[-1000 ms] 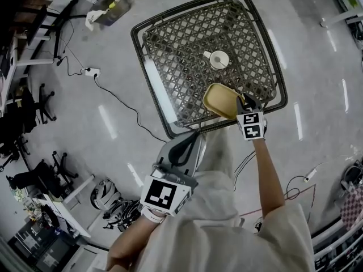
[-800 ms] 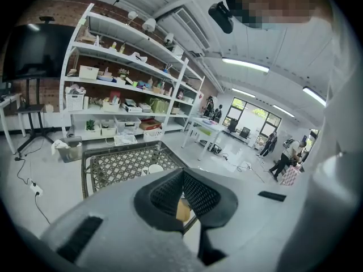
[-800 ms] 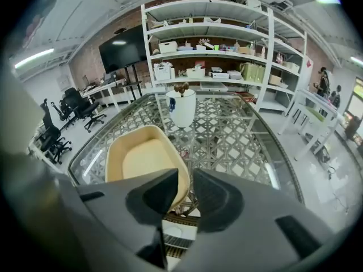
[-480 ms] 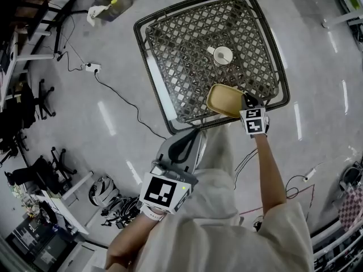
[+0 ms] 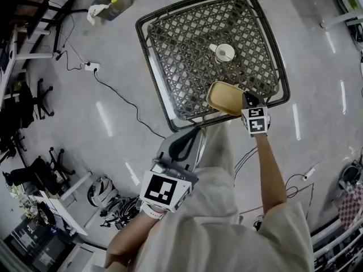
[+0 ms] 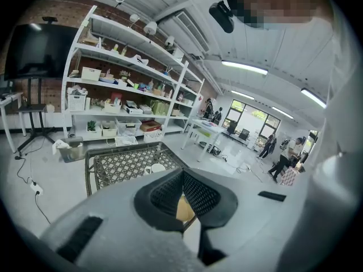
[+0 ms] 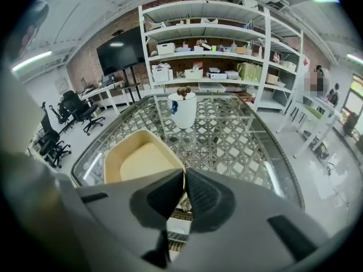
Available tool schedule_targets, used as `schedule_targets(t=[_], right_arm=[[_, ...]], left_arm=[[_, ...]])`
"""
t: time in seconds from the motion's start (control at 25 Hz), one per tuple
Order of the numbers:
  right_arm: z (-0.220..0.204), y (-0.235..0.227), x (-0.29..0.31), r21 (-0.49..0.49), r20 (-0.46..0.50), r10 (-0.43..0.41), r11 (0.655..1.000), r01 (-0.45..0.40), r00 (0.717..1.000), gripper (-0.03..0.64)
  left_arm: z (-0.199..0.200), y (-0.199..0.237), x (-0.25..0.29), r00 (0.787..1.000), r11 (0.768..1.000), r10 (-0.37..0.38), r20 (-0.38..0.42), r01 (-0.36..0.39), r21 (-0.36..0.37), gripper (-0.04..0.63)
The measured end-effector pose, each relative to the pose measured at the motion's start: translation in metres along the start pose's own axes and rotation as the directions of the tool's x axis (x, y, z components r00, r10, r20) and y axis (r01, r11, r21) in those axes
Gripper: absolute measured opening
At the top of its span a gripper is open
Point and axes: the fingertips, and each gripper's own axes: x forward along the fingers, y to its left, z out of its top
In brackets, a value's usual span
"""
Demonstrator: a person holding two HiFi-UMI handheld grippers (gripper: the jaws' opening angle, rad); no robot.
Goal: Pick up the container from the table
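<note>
My right tongs are pinching the rim of the tan container at the near edge of the table. My left tongs are hanging pressed together, empty.

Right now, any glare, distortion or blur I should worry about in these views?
Head view: ceiling-light streaks glare on the floor and along the table glass edge; corners dark. Left gripper view: heavy fisheye, mosaic patch up top. Right gripper view: fisheye bows the shelves; container sharp.
</note>
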Motion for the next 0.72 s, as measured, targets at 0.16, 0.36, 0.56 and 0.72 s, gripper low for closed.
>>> schedule_targets(t=[0.16,0.36,0.56,0.72], right_arm=[[0.004,0.004,-0.009,-0.010,0.023,-0.006,1.000,0.006,1.000,0.029],[0.020,0.018,-0.034,0.008,0.071,-0.008,1.000,0.007,0.997,0.029],[0.043,0.030,-0.062,-0.002,0.129,-0.004,1.000,0.004,0.992,0.029],[0.067,0.040,-0.087,-0.006,0.182,0.002,1.000,-0.001,0.983,0.029]], left_arm=[[0.003,0.001,-0.006,1.000,1.000,-0.007,0.017,0.007,0.002,0.023],[0.008,0.003,-0.015,0.999,1.000,-0.007,0.041,0.008,-0.002,0.023],[0.013,0.002,-0.019,0.998,1.000,-0.013,0.065,0.015,-0.019,0.023],[0.015,0.000,-0.022,0.996,1.000,-0.024,0.080,0.025,-0.014,0.023]])
